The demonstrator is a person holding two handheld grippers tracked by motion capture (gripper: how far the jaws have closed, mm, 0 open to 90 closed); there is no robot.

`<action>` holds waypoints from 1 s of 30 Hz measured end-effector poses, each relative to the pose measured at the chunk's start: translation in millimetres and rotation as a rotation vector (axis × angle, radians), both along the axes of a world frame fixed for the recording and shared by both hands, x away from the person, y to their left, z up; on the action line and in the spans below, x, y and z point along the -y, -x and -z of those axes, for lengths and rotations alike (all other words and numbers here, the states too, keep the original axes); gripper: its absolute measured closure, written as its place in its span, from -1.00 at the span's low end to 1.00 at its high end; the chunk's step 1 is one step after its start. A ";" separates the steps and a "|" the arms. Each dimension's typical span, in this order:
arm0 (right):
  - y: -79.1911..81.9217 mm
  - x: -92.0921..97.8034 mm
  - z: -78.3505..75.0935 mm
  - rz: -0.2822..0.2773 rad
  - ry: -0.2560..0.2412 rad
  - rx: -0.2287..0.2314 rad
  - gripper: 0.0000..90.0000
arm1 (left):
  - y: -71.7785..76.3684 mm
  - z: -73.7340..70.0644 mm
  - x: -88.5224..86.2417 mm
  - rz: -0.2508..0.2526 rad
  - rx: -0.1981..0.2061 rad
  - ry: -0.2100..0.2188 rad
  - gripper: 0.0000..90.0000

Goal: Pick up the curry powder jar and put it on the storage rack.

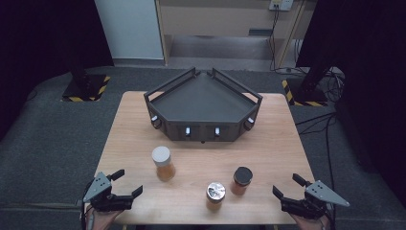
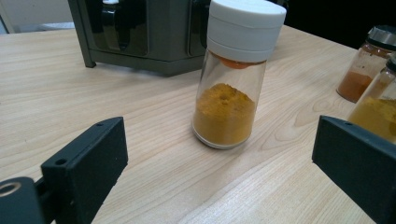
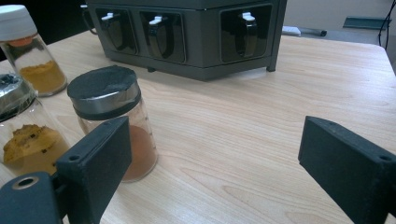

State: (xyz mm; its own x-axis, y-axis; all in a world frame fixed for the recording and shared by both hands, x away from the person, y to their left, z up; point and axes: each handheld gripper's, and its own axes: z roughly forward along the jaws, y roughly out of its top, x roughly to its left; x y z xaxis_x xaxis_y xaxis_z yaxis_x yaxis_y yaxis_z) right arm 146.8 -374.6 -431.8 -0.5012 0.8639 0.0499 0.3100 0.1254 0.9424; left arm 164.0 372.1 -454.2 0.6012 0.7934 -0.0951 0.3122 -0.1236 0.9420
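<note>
The tall white-capped glass jar of yellow powder (image 2: pixel 236 74) is standing upright straight ahead between the left gripper (image 1: pixel 125 184)'s spread, empty jaws.

In the left gripper view, two spice jars at the right edge of the frame are being cut off: the silver-lidded jar (image 2: pixel 369 63) is losing its right side, and the jar below it (image 2: pixel 376 114) is hiding behind the right jaw. In the right gripper view, the foil-topped jar (image 3: pixel 23 135) at lower left is running off the frame's left edge, and the black-lidded jar (image 3: pixel 112 119) is sitting partly behind the left jaw. In the high view, both hands are being cropped by the bottom edge, and the small knobs along the front of the black rack (image 1: pixel 203 112) are staying too small to make out.
</note>
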 end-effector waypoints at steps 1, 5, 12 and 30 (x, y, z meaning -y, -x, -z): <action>-0.2 0.5 0.5 -0.002 -0.001 0.002 -0.78 | 0.3 -0.1 0.1 0.000 0.001 -0.001 -0.94; -0.2 2.0 1.1 -0.003 -0.011 0.000 -0.78 | 0.4 0.1 0.1 -0.001 0.003 -0.004 -0.94; -1.6 2.6 1.9 -0.005 -0.014 -0.004 -0.78 | -1.5 -0.1 0.7 0.017 0.005 -0.007 -0.94; 0.0 -0.6 0.3 0.000 0.002 -0.001 -0.79 | -3.8 0.1 0.5 0.044 0.002 -0.016 -0.93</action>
